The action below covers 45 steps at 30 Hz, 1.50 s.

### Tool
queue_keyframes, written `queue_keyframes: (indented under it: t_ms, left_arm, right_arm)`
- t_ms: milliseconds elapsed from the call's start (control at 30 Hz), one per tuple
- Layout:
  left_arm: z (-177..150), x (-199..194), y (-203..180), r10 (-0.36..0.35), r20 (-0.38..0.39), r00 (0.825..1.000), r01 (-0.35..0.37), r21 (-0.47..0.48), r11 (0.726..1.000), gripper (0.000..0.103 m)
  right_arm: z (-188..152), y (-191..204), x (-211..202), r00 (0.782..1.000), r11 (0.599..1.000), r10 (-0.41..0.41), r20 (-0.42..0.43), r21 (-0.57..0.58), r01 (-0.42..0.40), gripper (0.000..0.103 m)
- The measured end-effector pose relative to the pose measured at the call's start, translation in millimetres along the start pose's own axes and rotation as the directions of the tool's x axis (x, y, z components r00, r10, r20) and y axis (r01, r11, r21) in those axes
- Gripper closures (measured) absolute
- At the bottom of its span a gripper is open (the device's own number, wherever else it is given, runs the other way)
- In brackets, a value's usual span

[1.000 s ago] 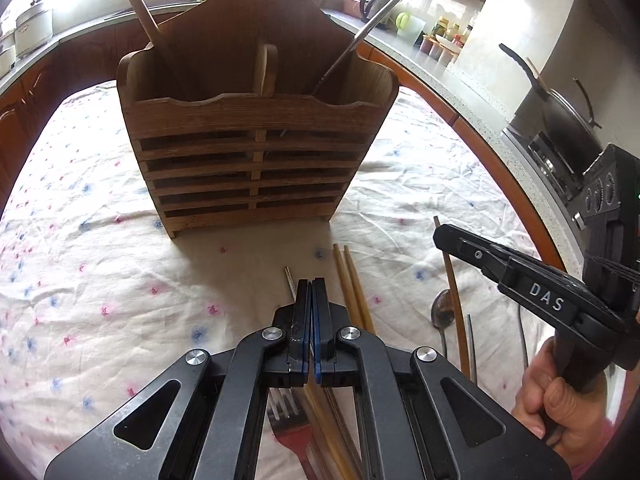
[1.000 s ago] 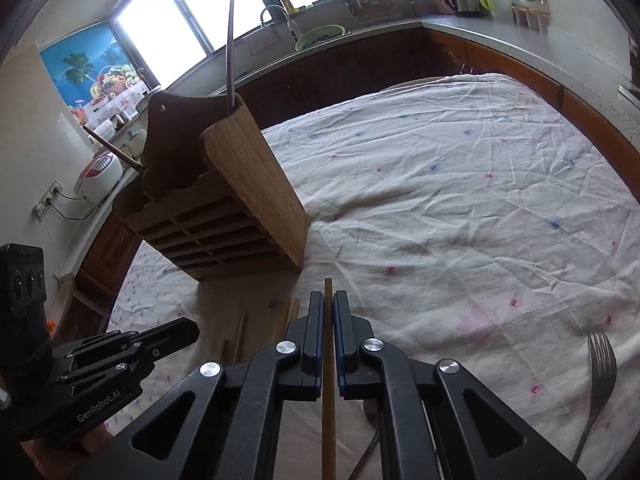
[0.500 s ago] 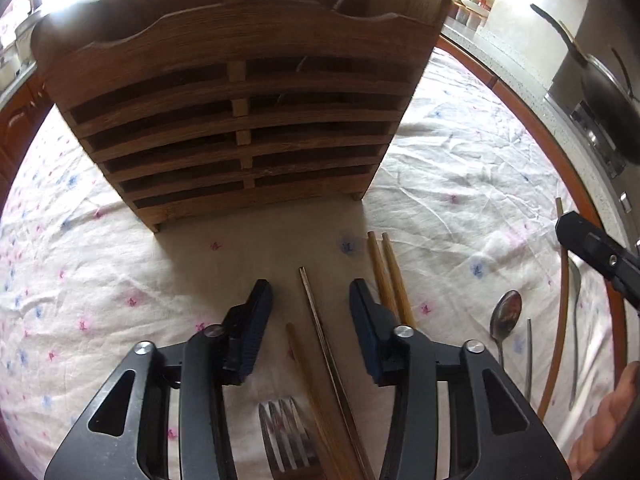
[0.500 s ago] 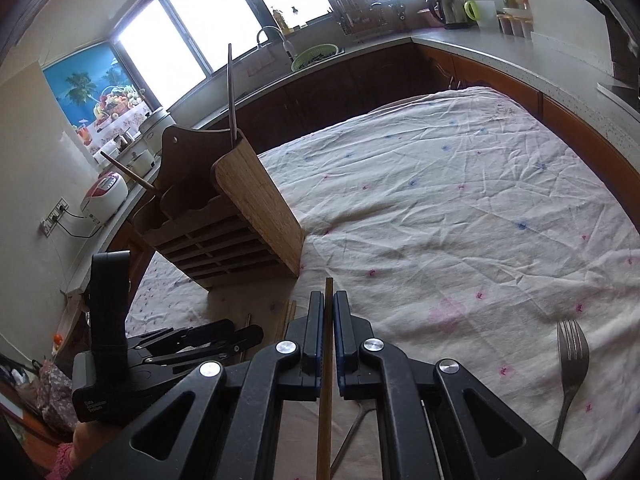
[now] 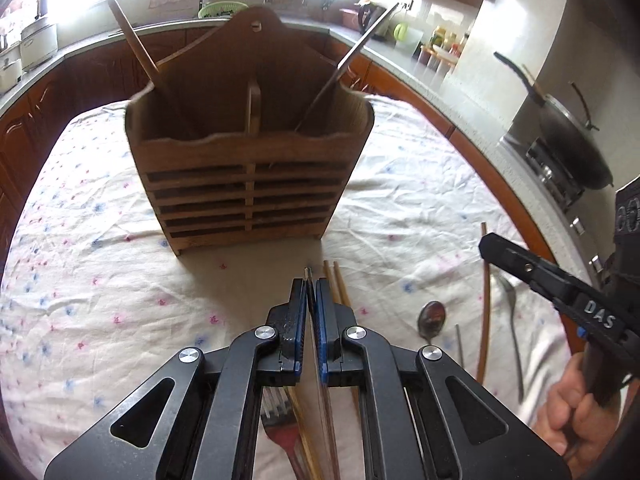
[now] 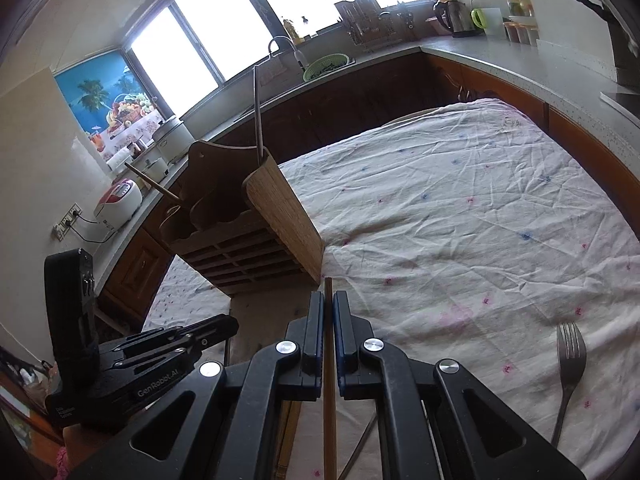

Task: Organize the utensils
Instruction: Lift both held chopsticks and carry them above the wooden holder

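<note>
Lying beyond the left view, a fork (image 6: 570,364) appears rightward.

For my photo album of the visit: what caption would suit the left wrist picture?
Left gripper pinching a thin metal chopstick before a wooden utensil holder on a flowered tablecloth.
</note>
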<state>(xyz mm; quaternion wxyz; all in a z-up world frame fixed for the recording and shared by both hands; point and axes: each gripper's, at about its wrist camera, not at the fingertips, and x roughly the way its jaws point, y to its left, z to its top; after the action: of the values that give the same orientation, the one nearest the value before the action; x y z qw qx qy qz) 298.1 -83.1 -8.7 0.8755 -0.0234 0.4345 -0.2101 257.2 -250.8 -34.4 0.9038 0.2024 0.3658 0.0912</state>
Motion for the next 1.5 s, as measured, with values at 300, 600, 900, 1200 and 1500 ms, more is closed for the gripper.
queue_keyframes:
  t_ms: [300, 600, 900, 1200, 1500]
  left_arm:
    - [-14, -79, 11, -0.049, 0.136, 0.990, 0.059, -0.066, 0.996, 0.099]
    - [-33, -128, 16, -0.078, 0.215, 0.974, 0.099, -0.088, 0.991, 0.100]
    - [-48, -158, 10, -0.088, 0.273, 0.958, 0.114, -0.079, 0.990, 0.100]
    - [-42, -186, 13, -0.063, 0.354, 0.933, 0.099, -0.085, 0.991, 0.100]
    - [-25, -200, 21, -0.043, 0.415, 0.909, 0.094, -0.102, 0.990, 0.100]
  right_arm:
    - [1, 25, -35, 0.997, 0.998, 0.049, 0.054, -0.049, -0.047, 0.098]
    - [-6, 45, -64, 0.993, 0.993, 0.079, 0.090, -0.093, -0.071, 0.098]
    - [-10, 54, -87, 0.988, 0.990, 0.086, 0.129, -0.124, -0.070, 0.098]
    - [-2, 63, -101, 0.978, 0.987, 0.086, 0.188, -0.148, -0.058, 0.098]
    - [10, 68, -101, 0.970, 0.986, 0.095, 0.222, -0.153, -0.061, 0.098]
